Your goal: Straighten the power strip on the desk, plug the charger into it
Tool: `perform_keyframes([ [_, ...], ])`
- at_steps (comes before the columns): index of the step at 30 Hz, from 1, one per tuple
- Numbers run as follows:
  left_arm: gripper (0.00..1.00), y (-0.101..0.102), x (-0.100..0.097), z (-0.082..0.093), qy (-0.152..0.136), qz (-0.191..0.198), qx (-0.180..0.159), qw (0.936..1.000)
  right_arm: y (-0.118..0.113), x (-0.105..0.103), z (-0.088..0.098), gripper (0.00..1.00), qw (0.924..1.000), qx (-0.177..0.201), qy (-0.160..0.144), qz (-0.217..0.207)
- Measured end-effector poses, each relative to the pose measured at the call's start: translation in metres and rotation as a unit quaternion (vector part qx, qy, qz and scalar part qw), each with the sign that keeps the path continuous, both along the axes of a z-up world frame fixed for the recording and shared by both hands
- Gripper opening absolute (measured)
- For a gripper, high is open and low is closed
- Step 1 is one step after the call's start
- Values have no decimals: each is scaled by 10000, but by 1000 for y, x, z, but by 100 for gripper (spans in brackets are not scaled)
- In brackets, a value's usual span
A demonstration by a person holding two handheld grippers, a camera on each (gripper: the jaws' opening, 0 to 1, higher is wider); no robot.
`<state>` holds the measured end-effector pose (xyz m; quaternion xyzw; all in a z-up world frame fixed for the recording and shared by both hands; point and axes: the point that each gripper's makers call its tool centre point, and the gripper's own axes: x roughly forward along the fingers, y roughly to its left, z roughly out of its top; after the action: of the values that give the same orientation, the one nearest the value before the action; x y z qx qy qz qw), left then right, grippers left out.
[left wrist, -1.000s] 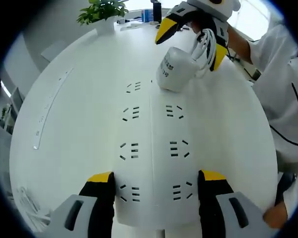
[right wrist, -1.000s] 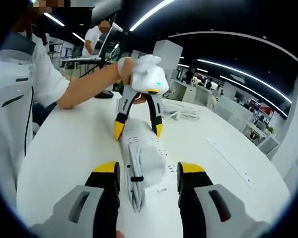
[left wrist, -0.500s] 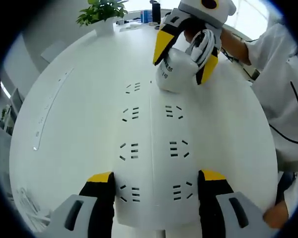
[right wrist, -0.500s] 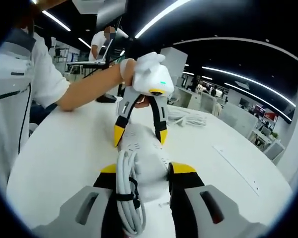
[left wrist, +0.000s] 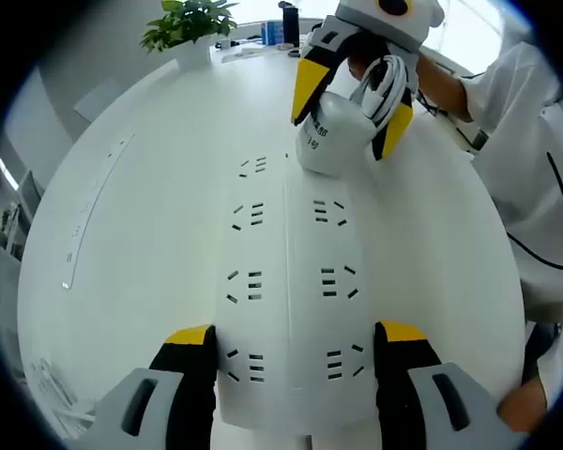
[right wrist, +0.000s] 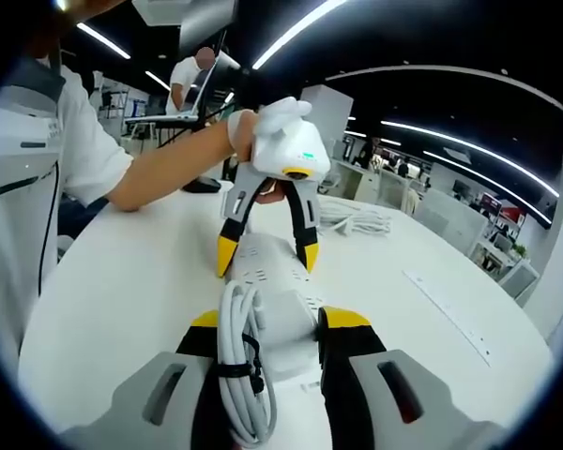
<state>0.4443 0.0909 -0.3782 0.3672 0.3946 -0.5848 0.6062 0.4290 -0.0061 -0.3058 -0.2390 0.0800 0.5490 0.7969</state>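
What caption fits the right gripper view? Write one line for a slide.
Right gripper shut on the charger, with the left gripper straddling the power strip.

The left gripper (left wrist: 293, 361) straddles the near end of the white power strip (left wrist: 289, 281) on the desk (left wrist: 150, 216). At its far end, the right gripper (left wrist: 347, 112) clamps the white charger (left wrist: 333, 141) and its coiled cable (left wrist: 383, 80).

We hold the left gripper (left wrist: 294, 361) low at the near end of the power strip (left wrist: 289, 281), its yellow-tipped jaws set apart on either side of the strip. Our right gripper (right wrist: 270, 323) has its jaws pressed against the white charger (right wrist: 277, 319) and its coiled cord (right wrist: 239, 361), at the strip's far end. Our bare left forearm (right wrist: 164, 164) reaches in above the desk, the gloved hand (right wrist: 267, 127) wrapped around the left gripper's body.
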Motion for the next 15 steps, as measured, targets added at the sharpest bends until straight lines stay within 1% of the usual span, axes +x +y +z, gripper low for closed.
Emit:
perform_keyframes([
  [2,69,0,0,0,1,-3,-3,10000,-1,0,1,32,10000,-35,-33,-12],
  [4,69,0,0,0,4,-8,-23,10000,-3,0,3,36,10000,-31,-49,-79],
  [5,69,1,0,0,3,-5,-24,10000,-5,1,5,39,9999,-19,-41,-129],
  [8,70,0,1,0,1,-28,-35,10000,-13,1,7,44,9995,15,70,-294],
  [12,70,-3,-1,0,-28,-131,-81,9999,-22,-3,10,49,9990,81,59,-440],
  [14,70,-2,1,3,-56,-184,-141,9997,-26,-5,12,51,9986,116,58,-513],
  [15,70,-3,1,6,-39,-172,-228,9996,-26,-5,13,52,9985,134,55,-522],
])
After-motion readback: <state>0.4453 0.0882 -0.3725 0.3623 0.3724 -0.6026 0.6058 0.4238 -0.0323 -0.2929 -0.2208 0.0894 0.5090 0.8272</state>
